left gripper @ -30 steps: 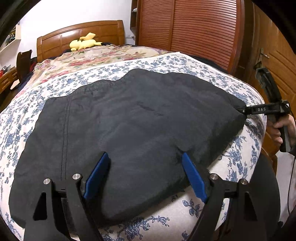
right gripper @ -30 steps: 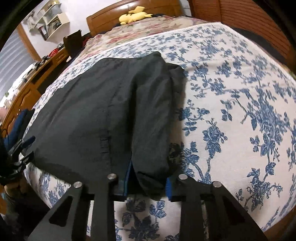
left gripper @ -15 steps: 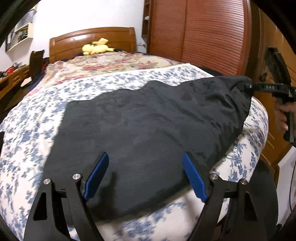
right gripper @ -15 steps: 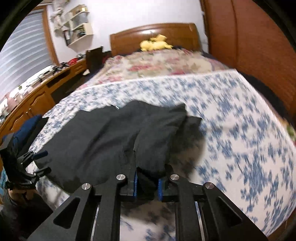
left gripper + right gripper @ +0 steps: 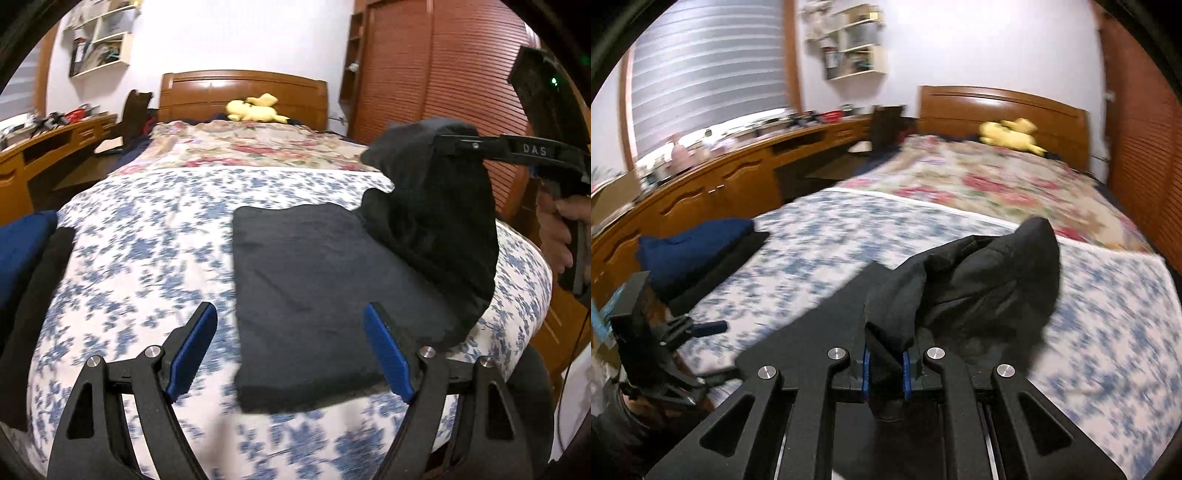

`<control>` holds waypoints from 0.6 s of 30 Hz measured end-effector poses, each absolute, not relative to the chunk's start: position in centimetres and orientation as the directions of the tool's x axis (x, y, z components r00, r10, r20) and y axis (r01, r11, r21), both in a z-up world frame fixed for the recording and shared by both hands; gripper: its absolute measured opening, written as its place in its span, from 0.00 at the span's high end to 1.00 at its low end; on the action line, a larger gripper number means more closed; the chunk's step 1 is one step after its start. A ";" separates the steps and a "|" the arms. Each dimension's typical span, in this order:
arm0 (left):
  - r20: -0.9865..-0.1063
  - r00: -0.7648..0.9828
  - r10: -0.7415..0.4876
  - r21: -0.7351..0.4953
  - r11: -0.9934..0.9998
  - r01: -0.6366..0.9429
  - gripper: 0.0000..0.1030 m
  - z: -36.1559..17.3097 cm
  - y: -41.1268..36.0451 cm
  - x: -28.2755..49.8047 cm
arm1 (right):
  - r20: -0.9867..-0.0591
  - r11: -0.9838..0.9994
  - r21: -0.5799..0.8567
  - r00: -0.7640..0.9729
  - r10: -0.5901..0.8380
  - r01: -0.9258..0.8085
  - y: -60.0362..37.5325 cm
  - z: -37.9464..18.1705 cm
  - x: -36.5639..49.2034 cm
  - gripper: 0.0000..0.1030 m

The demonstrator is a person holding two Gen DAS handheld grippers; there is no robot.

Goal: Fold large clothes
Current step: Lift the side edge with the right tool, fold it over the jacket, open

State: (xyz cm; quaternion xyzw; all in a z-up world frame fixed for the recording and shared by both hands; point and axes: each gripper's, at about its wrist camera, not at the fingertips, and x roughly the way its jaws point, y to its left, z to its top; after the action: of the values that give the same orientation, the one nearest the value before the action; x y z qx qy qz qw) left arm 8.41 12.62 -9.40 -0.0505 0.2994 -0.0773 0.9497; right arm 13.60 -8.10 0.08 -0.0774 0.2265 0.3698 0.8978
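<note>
Much of the black garment [image 5: 314,295] lies flat on the blue-flowered bedspread [image 5: 147,258], its near edge hidden behind the left gripper [image 5: 291,354] — blue pads [image 5: 192,347] spread wide, nothing between them. The right gripper [image 5: 885,369] is clamped on a bunched corner, lifted off the bed (folds there are too dark to read). Bedspread left of the garment is bare — up to a blue pile [image 5: 694,247] at the edge.
</note>
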 end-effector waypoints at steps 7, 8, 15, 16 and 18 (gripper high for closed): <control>-0.556 0.816 -0.157 -0.169 0.983 0.074 0.20 -9.5 15.2 8.1 | -0.544 0.660 0.004 0.552 0.632 -0.751 -1.6 -4.0 14.5 0.84; -0.555 0.817 -0.154 -0.168 0.983 0.072 0.20 -9.6 15.4 8.1 | -0.555 0.663 0.005 0.549 0.625 -0.748 -1.2 -4.2 14.7 0.83; -0.554 0.819 -0.151 -0.152 0.985 0.079 0.20 -9.5 14.8 8.1 | -0.557 0.666 0.015 0.547 0.625 -0.746 -1.5 -1.4 14.8 0.62; -0.554 0.819 -0.150 -0.149 0.986 0.080 0.20 -9.5 14.7 8.1 | -0.544 0.667 0.018 0.552 0.632 -0.745 -2.1 -0.9 14.5 0.62; -0.553 0.819 -0.151 -0.144 0.986 0.085 0.20 -9.4 14.5 8.1 | -0.509 0.677 0.016 0.577 0.639 -0.736 -3.8 -0.4 13.2 0.58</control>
State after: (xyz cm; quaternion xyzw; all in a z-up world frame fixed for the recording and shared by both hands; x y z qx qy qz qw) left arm 8.05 14.45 -9.39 -0.0567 0.2940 -0.0619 0.9521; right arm 13.16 -3.77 -0.36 -0.0991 0.2446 0.3897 0.8823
